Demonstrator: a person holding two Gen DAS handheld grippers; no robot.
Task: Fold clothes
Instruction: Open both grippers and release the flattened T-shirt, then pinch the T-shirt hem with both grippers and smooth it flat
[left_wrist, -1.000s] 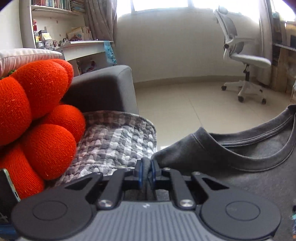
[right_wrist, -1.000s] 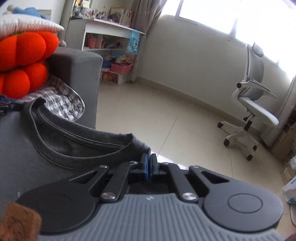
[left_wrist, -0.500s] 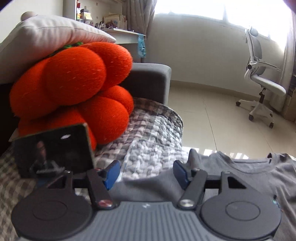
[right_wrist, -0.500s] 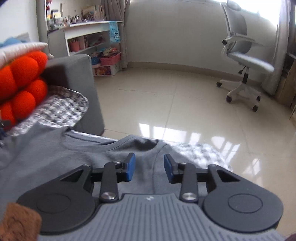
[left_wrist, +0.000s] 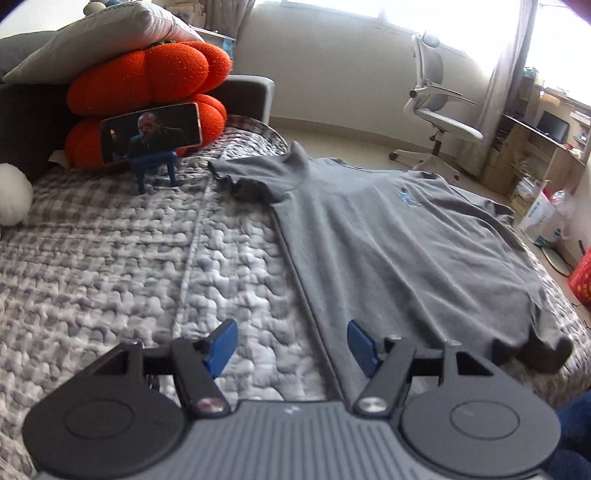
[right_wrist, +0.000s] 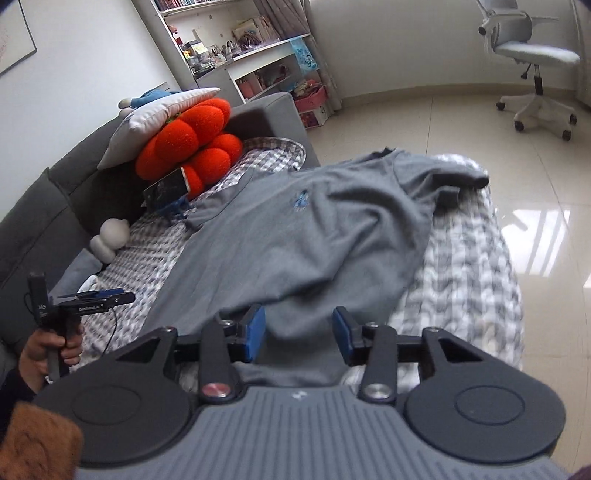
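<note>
We note one grey T-shirt, soft knit, lying chest-up and spread flat along the sofa seat on a quilted check cover, puffy and woven in grey and white. One small blue emblem sits on its chest. The sleeve on the open-floor side is bunched and drapes toward the seat edge; the other sleeve lies rumpled near the phone stand. A broad fold ridge crosses the lower body in the right wrist view.

Our left gripper hovers over the shirt's side seam and the cover, its blue-padded jaws wide apart with nothing clamped; they have just been opening. Our right gripper hangs above the hem, jaws also parted and empty, just been opening too.

Counted beside it: one orange lobed plush cushion, fuzzy; one pale pillow resting on top of it; one phone propped on a blue stand; one white round plush; one white wheeled office chair on glossy tile.
</note>
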